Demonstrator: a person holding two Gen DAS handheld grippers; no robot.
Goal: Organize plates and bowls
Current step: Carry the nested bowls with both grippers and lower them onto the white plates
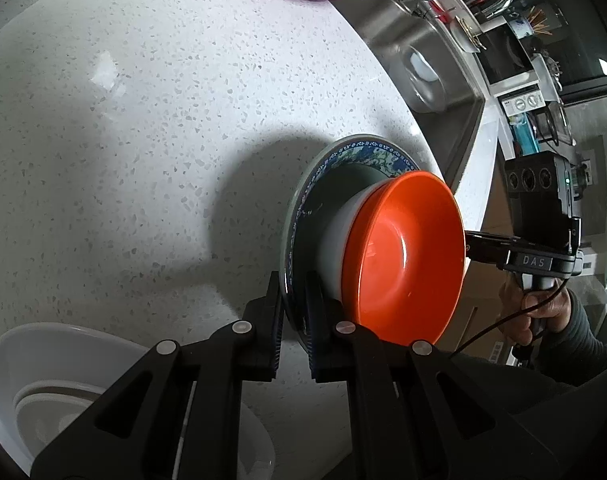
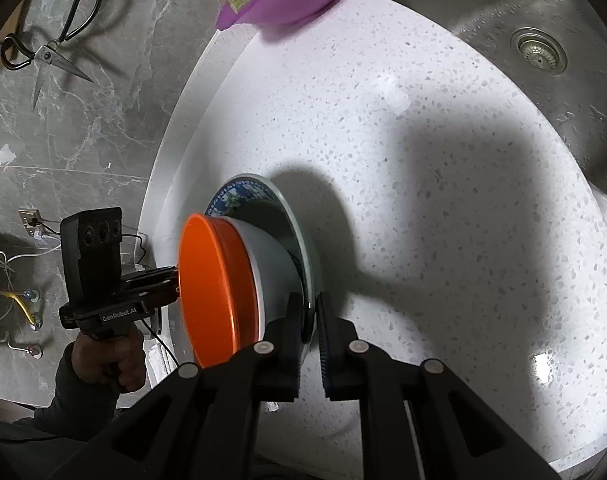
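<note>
While each hand grips a handle from opposite sides, the left gripper (image 1: 293,292) and right gripper (image 2: 308,312) both clamp the rim of one blue-patterned plate (image 1: 367,154), held above the speckled counter (image 1: 143,140). Two nested bowls sit on it: an orange bowl (image 1: 403,252) inside a white bowl (image 1: 335,248).

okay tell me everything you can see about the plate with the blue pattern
The plate is round and glossy, ceramic by its look, with a pale rim, a blue and green patterned band and a dark centre. Both grippers pinch its rim from opposite sides: the left gripper and the right gripper, each shut on it. A stack of two bowls sits on it, a white bowl with an orange bowl nested inside. Below lies the speckled white counter; whether the plate rests on it is unclear.
</note>
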